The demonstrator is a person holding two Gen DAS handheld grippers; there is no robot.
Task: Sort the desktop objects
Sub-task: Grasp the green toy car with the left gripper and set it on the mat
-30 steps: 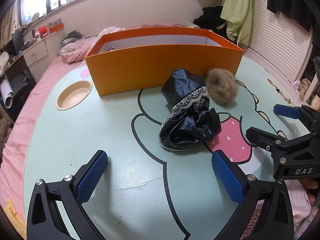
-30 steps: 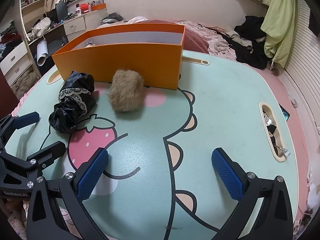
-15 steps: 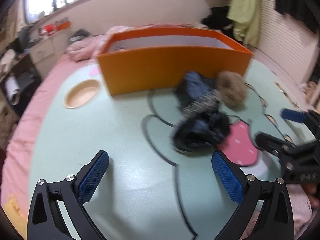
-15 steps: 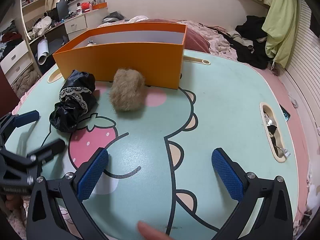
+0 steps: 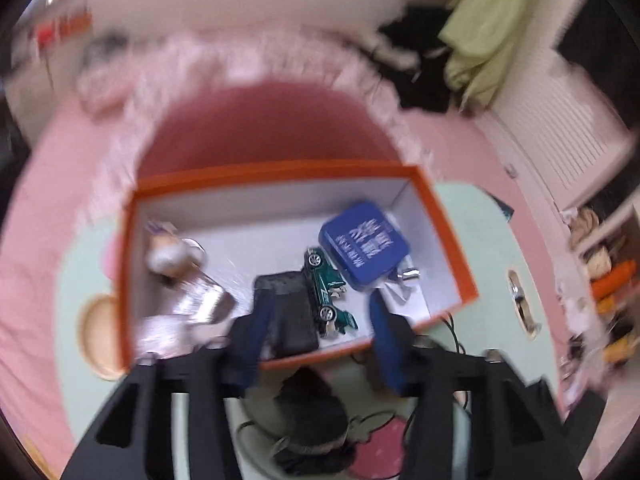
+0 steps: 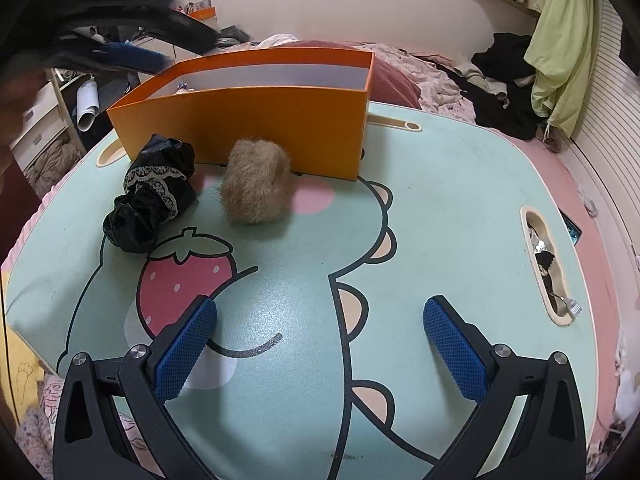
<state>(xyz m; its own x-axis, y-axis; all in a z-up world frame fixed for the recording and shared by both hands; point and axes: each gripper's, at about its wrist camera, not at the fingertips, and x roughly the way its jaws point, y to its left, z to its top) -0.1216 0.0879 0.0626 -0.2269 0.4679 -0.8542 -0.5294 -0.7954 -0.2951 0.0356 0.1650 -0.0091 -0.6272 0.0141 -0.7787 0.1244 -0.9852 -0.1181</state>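
**Two soft pieces left outside the box, neither gripper holding anything**

The black lace-trimmed bundle [image 6: 150,200] is crumpled, shiny cloth. I judge it light, limp and a little slick, so it will squash and sag when pinched. The best hold is probably across its gathered middle, where the lace band bunches the folds, and not on a loose edge that could slide out. It lies on the table [image 6: 440,208], well ahead of the right gripper [image 6: 320,308] and off to the left of its left finger. In the left wrist view it shows dimly below the roots of the fingers, not between them.

Just beside it, ahead of the right gripper's left finger, sits the tan fur puff [image 6: 256,182]. It looks light, springy and not fragile. A pinch through its centre should take it, though the pile will compress a good deal before the pads bite.

Both pieces rest close against the near wall of the orange box [image 6: 248,128].

The left gripper [image 5: 320,304] hangs over that box, pointing down into it. Its jaws have just been closing to a narrow gap, and nothing is caught between them. Beyond its fingertips, on the box floor, lie a green toy car [image 5: 326,292] and a blue square tin [image 5: 366,246]. The rest is too blurred to name.

The right gripper's fingers stand wide apart over bare table, empty.
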